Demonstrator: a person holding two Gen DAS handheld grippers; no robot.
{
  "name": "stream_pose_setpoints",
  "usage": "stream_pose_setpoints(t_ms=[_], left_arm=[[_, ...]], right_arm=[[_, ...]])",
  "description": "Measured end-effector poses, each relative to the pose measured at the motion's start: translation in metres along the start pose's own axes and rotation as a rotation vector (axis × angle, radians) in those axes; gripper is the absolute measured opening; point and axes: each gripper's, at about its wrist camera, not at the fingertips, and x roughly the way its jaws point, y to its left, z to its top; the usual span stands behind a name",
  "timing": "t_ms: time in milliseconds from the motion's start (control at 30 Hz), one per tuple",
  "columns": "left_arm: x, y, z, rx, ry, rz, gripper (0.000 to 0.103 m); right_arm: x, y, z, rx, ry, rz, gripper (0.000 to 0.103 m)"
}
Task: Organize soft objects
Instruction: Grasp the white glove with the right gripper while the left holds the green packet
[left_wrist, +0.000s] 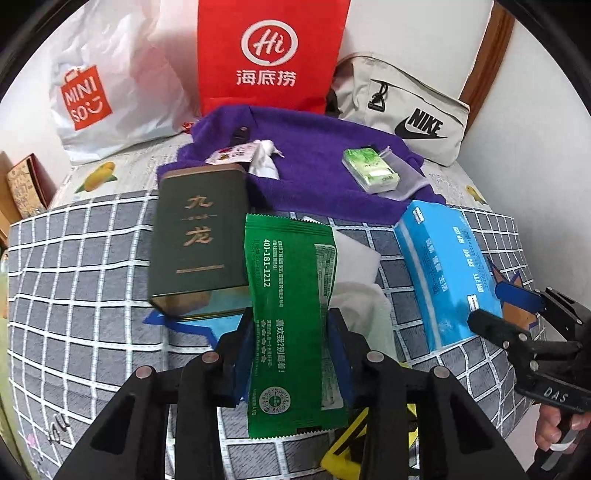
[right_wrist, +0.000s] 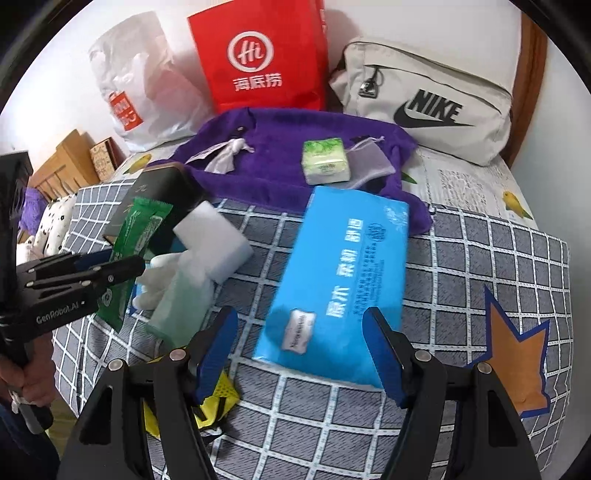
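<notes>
The left gripper (left_wrist: 291, 350) is clamped on a green packet (left_wrist: 291, 295), held above the checked cloth (left_wrist: 74, 295) just right of the dark tin (left_wrist: 199, 240). The right gripper (right_wrist: 301, 354) straddles the blue tissue pack (right_wrist: 340, 273), fingers apart, not pressing it.
</notes>
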Motion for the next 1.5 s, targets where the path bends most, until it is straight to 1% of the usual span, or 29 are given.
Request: stream_pose_setpoints(t_ms=[100, 200, 267, 367, 500, 600, 700, 800, 933, 1000, 1067, 1100, 1133, 1167, 1233, 1267, 1400, 1500], left_arm=[[-0.009, 0.007, -0.002, -0.010, -0.012, -0.005, 0.036], [-0.016, 0.015, -0.005, -0.015, -0.024, 0.005, 0.036], [-0.019, 0.021, -0.007, -0.020, -0.029, 0.020, 0.036], [-0.023, 0.031, -0.011, -0.031, -0.032, 0.016, 0.036], [-0.027, 0.047, -0.016, -0.051, -0.032, 0.036, 0.036], [-0.026, 0.056, -0.021, -0.066, -0.028, 0.029, 0.036], [-0.024, 0.065, -0.026, -0.088, -0.024, 0.026, 0.036], [-0.021, 0.073, -0.030, -0.107, -0.017, 0.014, 0.036], [-0.017, 0.084, -0.033, -0.125, -0.005, 0.011, 0.036], [-0.016, 0.090, -0.034, -0.138, -0.005, 0.011, 0.036], [-0.015, 0.094, -0.034, -0.147, -0.006, 0.005, 0.036], [-0.015, 0.095, -0.034, -0.150, -0.007, 0.002, 0.036], [-0.015, 0.096, -0.034, -0.152, -0.010, -0.001, 0.036], [-0.015, 0.097, -0.035, -0.155, -0.011, -0.004, 0.036], [-0.014, 0.099, -0.036, -0.160, -0.012, -0.012, 0.036], [-0.013, 0.099, -0.036, -0.162, -0.012, -0.015, 0.036], [-0.015, 0.096, -0.035, -0.161, -0.018, -0.017, 0.036], [-0.021, 0.092, -0.033, -0.154, -0.034, -0.018, 0.036]], right_arm=[[-0.002, 0.011, -0.002, -0.016, -0.001, 0.021, 0.070], [0.000, 0.026, -0.003, -0.032, 0.004, 0.049, 0.070], [0.003, 0.034, -0.002, -0.046, 0.014, 0.055, 0.070], [0.009, 0.050, 0.002, -0.068, 0.015, 0.065, 0.070], [0.021, 0.061, 0.009, -0.051, 0.036, 0.096, 0.070], [0.032, 0.070, 0.014, -0.045, 0.047, 0.080, 0.070], [0.045, 0.076, 0.016, -0.036, 0.067, 0.098, 0.070], [0.060, 0.081, 0.019, -0.029, 0.084, 0.079, 0.070], [0.076, 0.085, 0.023, -0.009, 0.093, 0.074, 0.069], [0.082, 0.087, 0.023, -0.002, 0.093, 0.083, 0.062], [0.086, 0.091, 0.023, -0.011, 0.097, 0.091, 0.046], [0.086, 0.093, 0.022, -0.026, 0.093, 0.075, 0.043], [0.085, 0.094, 0.021, -0.046, 0.081, 0.057, 0.036], [0.083, 0.095, 0.020, -0.060, 0.075, 0.047, 0.026], [0.078, 0.094, 0.019, -0.082, 0.070, 0.045, 0.020], [0.074, 0.092, 0.019, -0.080, 0.067, 0.058, 0.017], [0.054, 0.086, 0.018, -0.070, 0.042, 0.077, 0.016], [0.034, 0.082, 0.020, -0.066, 0.004, 0.090, 0.016]])
